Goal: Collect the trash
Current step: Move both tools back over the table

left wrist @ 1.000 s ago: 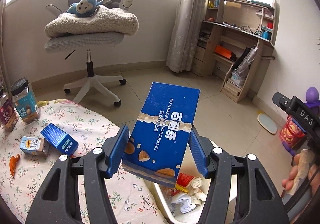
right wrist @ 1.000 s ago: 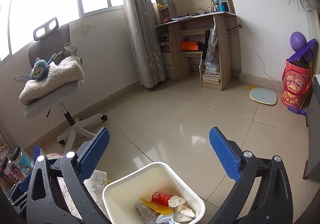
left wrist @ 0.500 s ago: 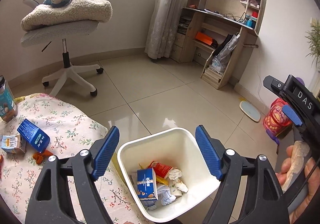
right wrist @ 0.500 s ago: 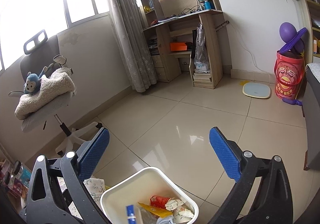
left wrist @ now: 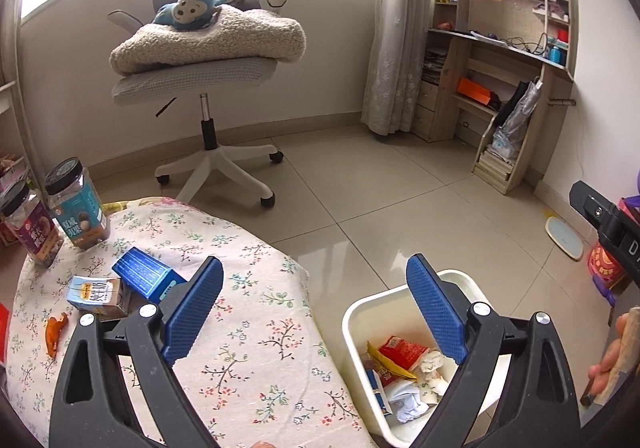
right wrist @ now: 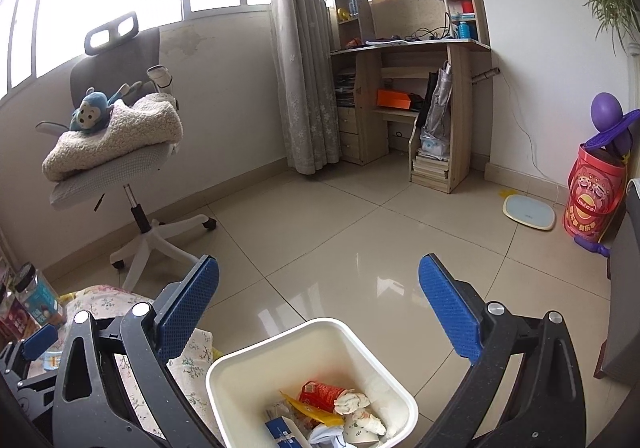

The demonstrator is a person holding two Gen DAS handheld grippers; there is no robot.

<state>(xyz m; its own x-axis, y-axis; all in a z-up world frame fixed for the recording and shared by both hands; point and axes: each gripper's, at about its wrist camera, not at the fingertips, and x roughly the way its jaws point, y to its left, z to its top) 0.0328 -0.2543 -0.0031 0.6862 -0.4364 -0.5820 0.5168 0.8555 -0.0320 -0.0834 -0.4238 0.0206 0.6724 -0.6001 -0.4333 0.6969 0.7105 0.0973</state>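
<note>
Spreading across the lower left of the left wrist view, the floral-clothed table bears two jars, a blue box and a small carton. Just beside it on the floor stands the white bin, holding crumpled wrappers and a blue biscuit box. The left gripper has just been opening and stands wide with nothing between its jaws, above table edge and bin. The right gripper gapes wide and empty over the bin.
</note>
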